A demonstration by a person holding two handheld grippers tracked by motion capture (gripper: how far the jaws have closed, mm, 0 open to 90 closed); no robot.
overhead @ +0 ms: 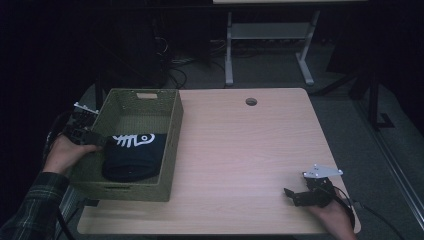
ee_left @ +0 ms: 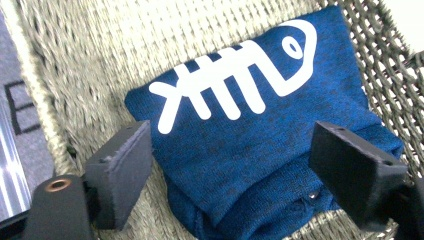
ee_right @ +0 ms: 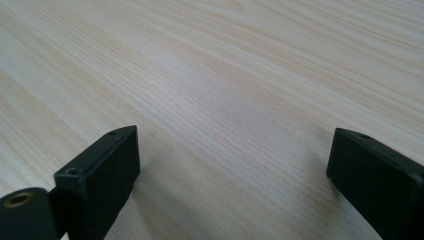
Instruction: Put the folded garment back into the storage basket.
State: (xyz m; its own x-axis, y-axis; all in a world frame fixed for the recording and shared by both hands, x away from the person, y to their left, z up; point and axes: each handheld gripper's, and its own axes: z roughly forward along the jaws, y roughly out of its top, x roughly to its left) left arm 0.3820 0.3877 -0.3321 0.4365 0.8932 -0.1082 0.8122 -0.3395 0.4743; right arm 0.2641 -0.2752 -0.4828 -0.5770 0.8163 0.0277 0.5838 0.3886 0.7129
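We see the left gripper [overhead: 95, 137] reaching over the left wall of a woven basket [overhead: 170, 145], held by the person's left hand [overhead: 62, 155] in a plaid sleeve [overhead: 32, 205]. In the left gripper view its jaws stand wide apart, with nothing clamped between them; the gap spans most of a folded dark blue cloth [ee_left: 260, 145] printed with a white fish skeleton [ee_left: 235, 82]. The cloth lies on the basket floor directly ahead of and below the jaws, its printed end farther from the gripper and its rolled fold nearest. We cannot tell whether either jaw tip touches the cloth or the weave.

The right gripper [overhead: 300, 195] sits well apart from the basket, low over the wooden table [overhead: 240, 150] near its front right corner, in the person's right hand [overhead: 332, 217]. A grey three-cornered plate [overhead: 322, 171] rides on top of it. In the right gripper view we see its jaws spread wide too, with bare wood grain between them and ahead of them, and nothing held.
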